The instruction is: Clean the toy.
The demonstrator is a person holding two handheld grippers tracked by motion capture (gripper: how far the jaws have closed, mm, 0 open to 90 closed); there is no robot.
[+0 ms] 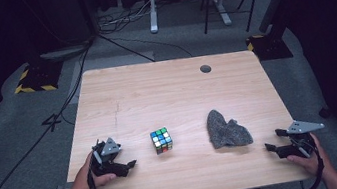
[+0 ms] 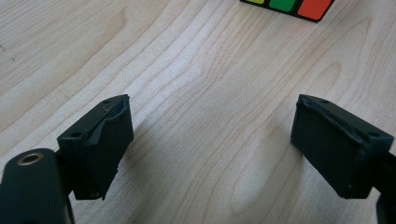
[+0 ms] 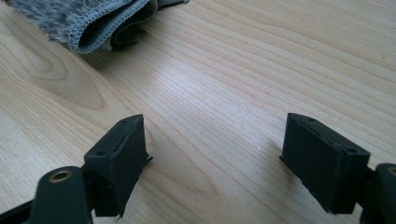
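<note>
A pale wooden table (image 1: pixel 171 89) with rounded corners stands on grey carpet, a person seated at its near edge with a black two-jaw gripper in each hand. The left gripper (image 1: pixel 130 164), capped by a grey three-cornered plate, rests low at the table's near left, its tips aimed toward the middle; the left gripper view shows its jaws (image 2: pixel 212 140) standing well apart over bare wood grain, nothing between them. Just ahead of those tips sits a multicoloured puzzle cube with square stickers (image 1: pixel 162 140), near the centre of the table's front half; its lower edge, with green and red-orange squares, appears at the top of the left gripper view (image 2: pixel 289 7). To the cube's right, well apart from it, lies a crumpled grey fleecy cloth with a stitched hem (image 1: pixel 226 129). The right gripper (image 1: pixel 269 147) hovers near the table's near right edge, pointing inward toward the cloth; in the right gripper view its jaws (image 3: pixel 215 154) also gape wide and empty, the cloth's folded edge (image 3: pixel 93 21) lying beyond them at upper left.
</note>
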